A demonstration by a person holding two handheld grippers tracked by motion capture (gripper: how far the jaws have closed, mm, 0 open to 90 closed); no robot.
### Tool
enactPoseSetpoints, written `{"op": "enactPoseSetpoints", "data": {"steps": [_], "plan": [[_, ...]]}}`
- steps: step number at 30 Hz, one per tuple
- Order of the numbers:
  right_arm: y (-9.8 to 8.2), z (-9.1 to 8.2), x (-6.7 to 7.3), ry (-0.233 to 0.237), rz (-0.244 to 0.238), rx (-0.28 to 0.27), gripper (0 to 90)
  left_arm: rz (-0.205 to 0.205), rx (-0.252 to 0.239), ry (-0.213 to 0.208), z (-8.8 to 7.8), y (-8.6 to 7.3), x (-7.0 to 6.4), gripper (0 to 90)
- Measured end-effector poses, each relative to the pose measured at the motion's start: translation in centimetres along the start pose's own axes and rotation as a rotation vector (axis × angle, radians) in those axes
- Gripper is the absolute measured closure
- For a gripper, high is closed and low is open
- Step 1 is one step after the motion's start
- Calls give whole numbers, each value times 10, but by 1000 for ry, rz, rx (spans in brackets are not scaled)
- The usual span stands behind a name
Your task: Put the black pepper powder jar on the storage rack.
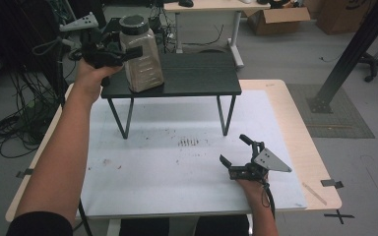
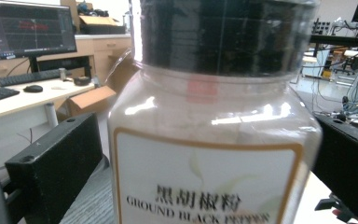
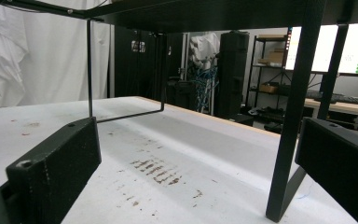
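Observation:
A large clear jar of ground black pepper (image 1: 141,54) with a dark lid stands tilted on the left end of a small black shelf table (image 1: 197,73). My left gripper (image 1: 125,46) is closed around its upper body, one jaw across the front. In the left gripper view the jar (image 2: 205,107) spans the whole gap between both jaws, its label reading "GROUND BLACK PEPPER". My right gripper (image 1: 233,149) rests open on the white mat (image 1: 177,167) at the front right, with nothing between its jaws. It looks under the shelf (image 3: 205,14) past a black leg (image 3: 293,116).
The white mat covers a light wooden table (image 1: 305,147) and carries small brown stains (image 1: 188,142) near its middle. The shelf stands on thin black legs (image 1: 120,120) at the back of the mat. Desks, cardboard boxes and cables lie beyond the table.

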State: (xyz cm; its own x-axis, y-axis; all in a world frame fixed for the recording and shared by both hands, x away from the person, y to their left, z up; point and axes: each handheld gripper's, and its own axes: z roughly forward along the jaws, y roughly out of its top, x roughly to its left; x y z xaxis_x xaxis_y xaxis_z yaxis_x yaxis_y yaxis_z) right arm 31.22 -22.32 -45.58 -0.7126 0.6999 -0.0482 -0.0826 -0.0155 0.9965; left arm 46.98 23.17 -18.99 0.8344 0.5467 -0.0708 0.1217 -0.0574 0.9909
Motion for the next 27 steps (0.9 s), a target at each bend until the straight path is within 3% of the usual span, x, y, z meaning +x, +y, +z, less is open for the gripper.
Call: {"op": "enactPoseSetpoints", "data": {"steps": [4, 9, 15, 24, 27], "plan": [[0, 0, 0, 1, 0, 1, 0, 4, 15, 3, -4, 2, -3, 2], [0, 0, 0, 0, -3, 2, 0, 42, 20, 39, -12, 2, -11, 2], [0, 0, 0, -1, -5, 2, 0, 37, 20, 49, -23, -2, -14, 2], [0, 0, 1, 0, -6, 4, 0, 53, -6, 61, -46, -18, -29, 2], [0, 0, 1, 1, -8, 3, 0, 34, -19, 70, -58, -28, -33, 2]]}}
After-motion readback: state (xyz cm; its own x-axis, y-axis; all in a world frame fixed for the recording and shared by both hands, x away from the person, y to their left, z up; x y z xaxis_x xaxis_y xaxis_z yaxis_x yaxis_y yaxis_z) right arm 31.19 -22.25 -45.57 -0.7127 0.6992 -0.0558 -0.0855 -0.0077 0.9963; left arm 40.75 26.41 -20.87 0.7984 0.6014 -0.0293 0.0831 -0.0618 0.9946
